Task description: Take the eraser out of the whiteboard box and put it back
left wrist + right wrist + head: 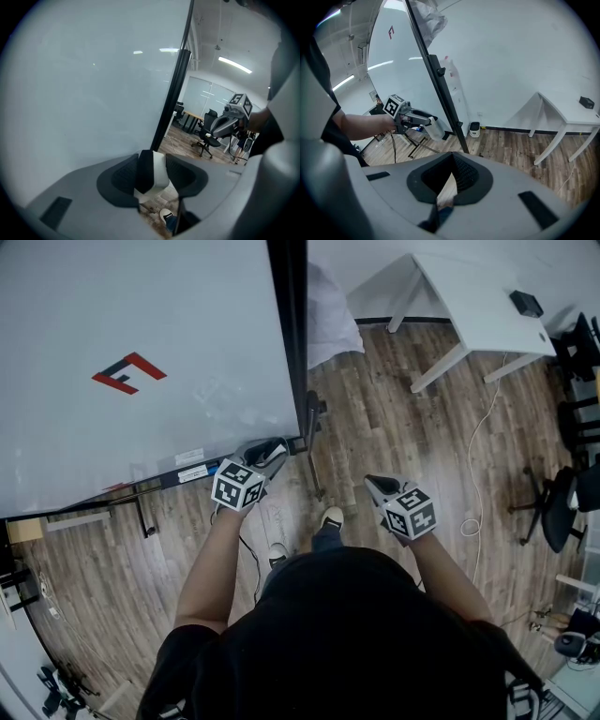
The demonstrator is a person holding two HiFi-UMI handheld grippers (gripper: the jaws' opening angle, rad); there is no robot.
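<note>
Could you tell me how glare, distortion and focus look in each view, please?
Head view: even light, sharp, floor boards curving toward the corners. Left gripper view: black round border, ceiling lights mirrored as streaks on the whiteboard, eraser close up and slightly soft. Right gripper view: same black border, whiteboard edge bowed.

White table (478, 306), wood floor (375, 427), black office chair (558, 507), perhaps a cable (476, 442)

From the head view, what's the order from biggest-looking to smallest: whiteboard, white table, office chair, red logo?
1. whiteboard
2. white table
3. office chair, cut off by the picture's edge
4. red logo, close to the chair in apparent size, so that order is unsure
</note>
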